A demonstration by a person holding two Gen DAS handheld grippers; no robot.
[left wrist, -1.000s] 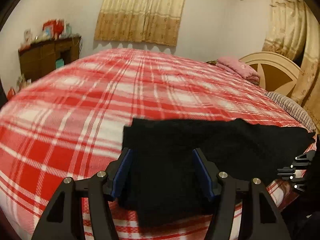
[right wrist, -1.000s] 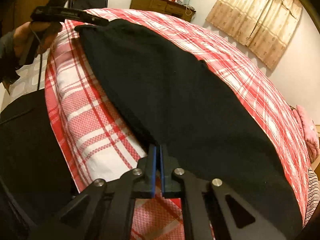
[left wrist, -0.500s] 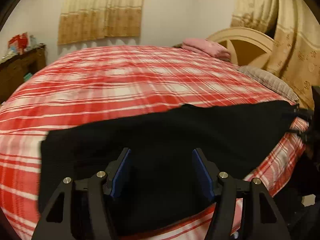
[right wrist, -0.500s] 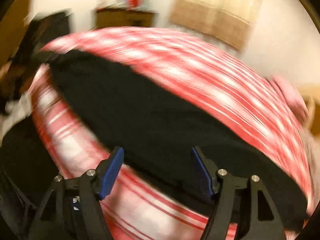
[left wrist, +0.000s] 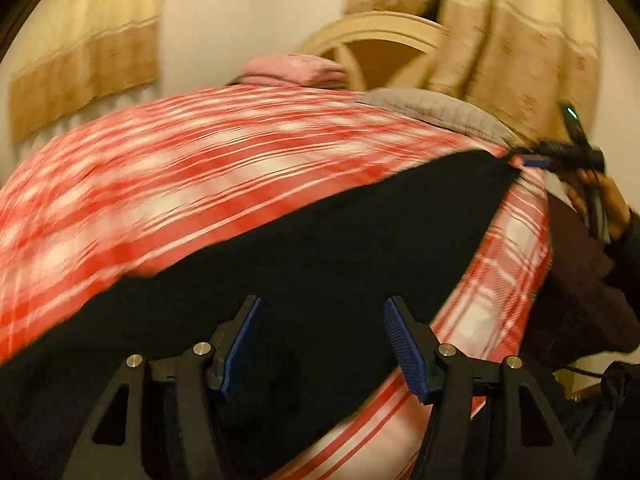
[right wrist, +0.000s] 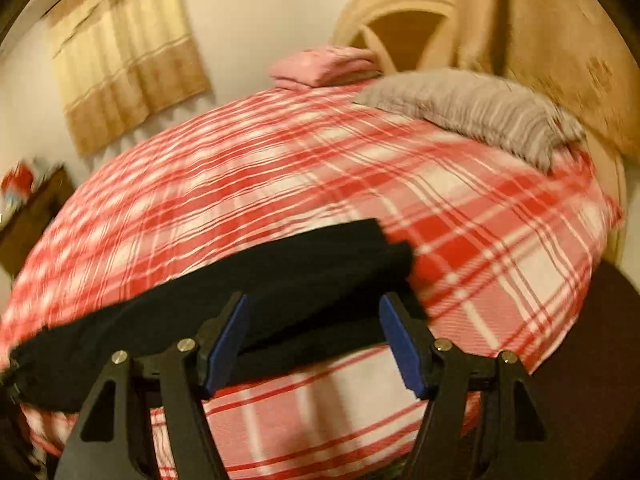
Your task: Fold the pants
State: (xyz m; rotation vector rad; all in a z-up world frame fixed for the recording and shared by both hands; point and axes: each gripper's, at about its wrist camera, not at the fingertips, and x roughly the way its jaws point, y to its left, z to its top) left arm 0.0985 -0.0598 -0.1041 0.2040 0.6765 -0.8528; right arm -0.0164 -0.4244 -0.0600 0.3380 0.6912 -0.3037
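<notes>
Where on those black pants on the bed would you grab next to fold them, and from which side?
Probably the stepped end of the black pants, in front of the open right tool. Two layers overlap there, giving an edge to pinch. Come in low from the near bed edge, across the red plaid blanket. The left tool is open too.

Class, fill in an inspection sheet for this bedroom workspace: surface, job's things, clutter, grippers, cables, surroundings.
Surface: red plaid bedspread covering the bed.
Job's things: black pants lying stretched along the bed's near edge.
Clutter: pink folded cloth and grey striped pillow at the head of the bed.
Grippers: left gripper open above the pants; right gripper open over the pants' end.
Cables: dark cable hanging by the person's right hand.
Surroundings: beige curtains, cream headboard, wooden dresser.
</notes>
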